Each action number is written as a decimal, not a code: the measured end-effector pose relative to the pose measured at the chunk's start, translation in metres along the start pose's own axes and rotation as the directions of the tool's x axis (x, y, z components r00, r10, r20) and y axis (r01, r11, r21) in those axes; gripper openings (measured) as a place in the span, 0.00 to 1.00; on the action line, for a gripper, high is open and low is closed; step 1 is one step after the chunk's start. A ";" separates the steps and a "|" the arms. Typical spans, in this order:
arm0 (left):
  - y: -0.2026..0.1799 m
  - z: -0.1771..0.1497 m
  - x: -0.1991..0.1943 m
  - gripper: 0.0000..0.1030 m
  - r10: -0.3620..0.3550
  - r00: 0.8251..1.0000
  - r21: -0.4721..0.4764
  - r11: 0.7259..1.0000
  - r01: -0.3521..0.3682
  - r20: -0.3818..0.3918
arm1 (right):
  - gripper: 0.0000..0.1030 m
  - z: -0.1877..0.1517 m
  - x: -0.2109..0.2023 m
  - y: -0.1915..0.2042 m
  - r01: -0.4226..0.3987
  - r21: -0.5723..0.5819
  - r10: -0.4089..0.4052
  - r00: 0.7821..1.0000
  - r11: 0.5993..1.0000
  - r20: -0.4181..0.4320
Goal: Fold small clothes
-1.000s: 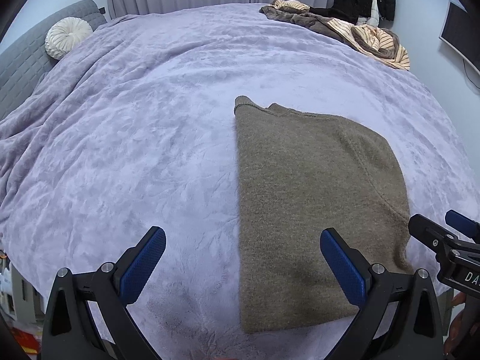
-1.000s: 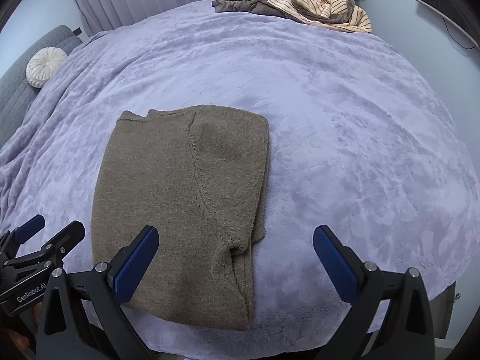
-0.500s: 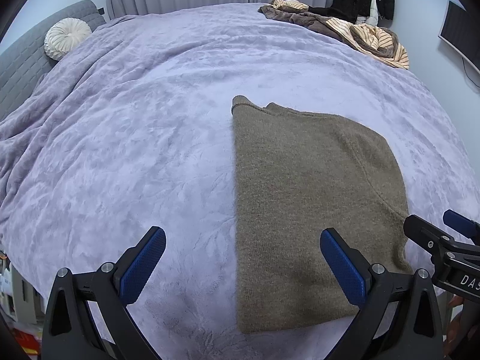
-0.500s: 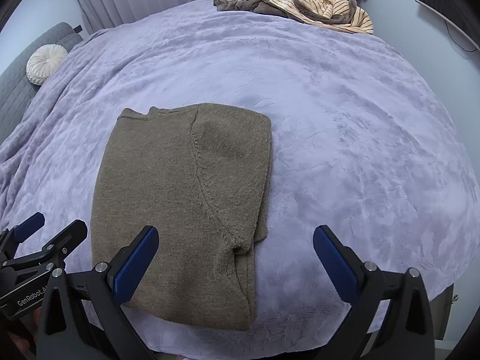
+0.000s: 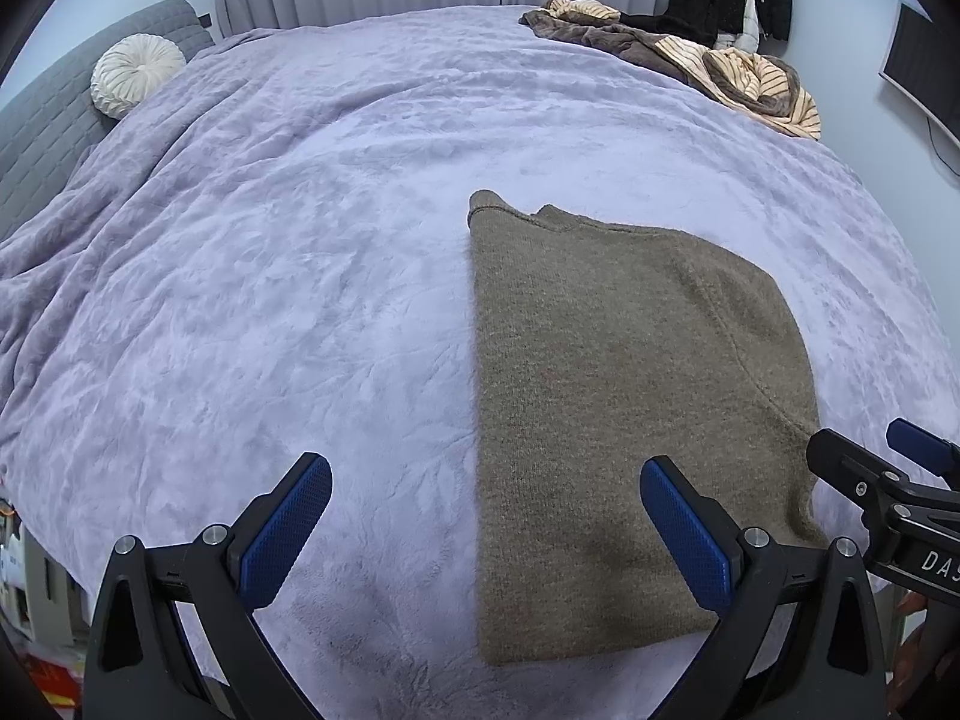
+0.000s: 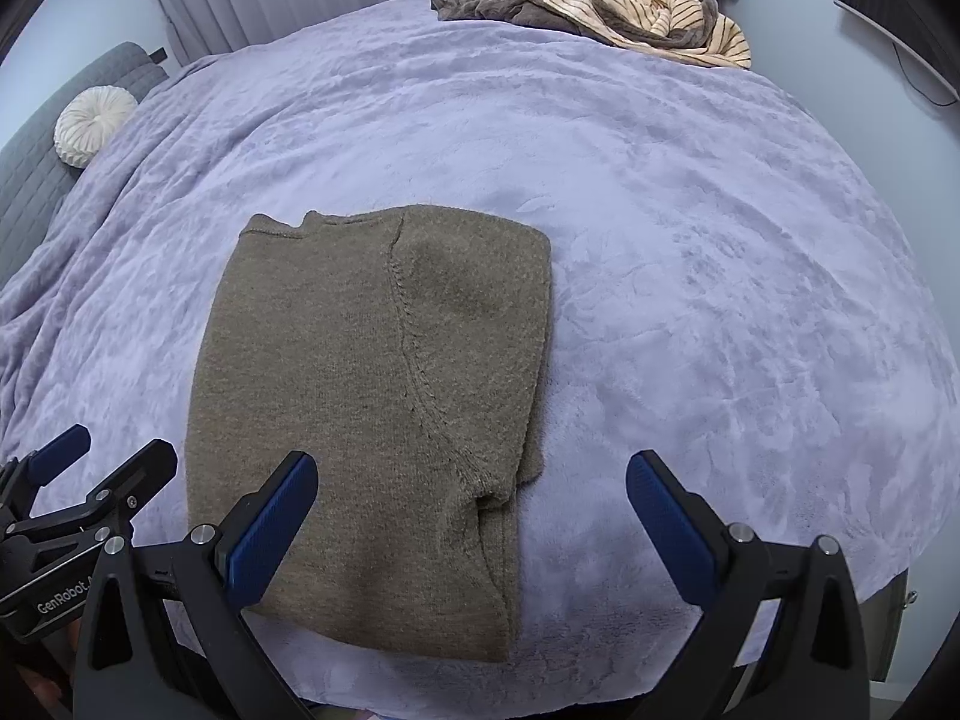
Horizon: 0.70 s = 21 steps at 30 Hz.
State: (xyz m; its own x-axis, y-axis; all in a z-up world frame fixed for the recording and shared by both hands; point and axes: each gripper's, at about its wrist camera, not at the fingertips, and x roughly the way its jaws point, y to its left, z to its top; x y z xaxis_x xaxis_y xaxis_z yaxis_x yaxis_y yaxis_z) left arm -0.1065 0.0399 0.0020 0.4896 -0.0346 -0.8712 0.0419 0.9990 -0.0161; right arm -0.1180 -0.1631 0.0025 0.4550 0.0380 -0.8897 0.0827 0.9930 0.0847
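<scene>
Plush lilac blanket; folded rectangular knit sweater

Sweater: plain olive-brown knit, centre right of frame. Blanket: pale lilac plush. Round cushion: cream, pleated, upper left. Headboard: grey quilted. Clothes heap: cream with brown stripes, upper right. Gripper pads: blue, dimpled.

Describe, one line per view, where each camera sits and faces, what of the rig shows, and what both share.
Left wrist: on the left claw, open, facing across the bed; the sweater lies right of centre, the right claw at the right edge.
Right wrist: on the right claw, open, facing likewise; the left claw at the left edge.
Shared: sweater, bed, clothes pile, cushion.
</scene>
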 end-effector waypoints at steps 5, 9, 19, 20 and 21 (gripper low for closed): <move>0.000 0.000 0.000 1.00 0.001 1.000 -0.001 1.000 -0.001 -0.001 | 0.99 0.000 0.000 0.000 0.000 -0.001 0.000 1.000 1.000 -0.001; -0.001 -0.001 0.000 1.00 0.002 1.000 0.000 1.000 -0.002 -0.001 | 0.99 0.002 0.000 0.000 0.004 -0.005 -0.004 1.000 1.000 -0.003; -0.001 -0.001 0.000 1.00 0.002 1.000 0.006 1.000 -0.002 0.002 | 0.99 0.003 -0.001 0.000 0.004 -0.005 -0.004 1.000 1.000 -0.004; -0.001 -0.001 0.000 1.00 0.003 1.000 0.005 1.000 -0.003 0.002 | 0.99 0.003 -0.001 0.000 0.004 -0.005 -0.004 1.000 1.000 -0.004; -0.001 -0.001 0.000 1.00 0.004 1.000 0.004 1.000 -0.004 0.002 | 0.99 0.003 -0.001 0.001 0.005 -0.005 -0.005 1.000 1.000 -0.004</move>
State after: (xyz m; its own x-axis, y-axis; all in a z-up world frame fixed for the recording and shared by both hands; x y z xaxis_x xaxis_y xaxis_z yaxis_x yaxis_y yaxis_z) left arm -0.1078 0.0389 0.0012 0.4914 -0.0304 -0.8704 0.0436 0.9990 -0.0103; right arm -0.1159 -0.1629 0.0042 0.4512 0.0339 -0.8918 0.0803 0.9937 0.0784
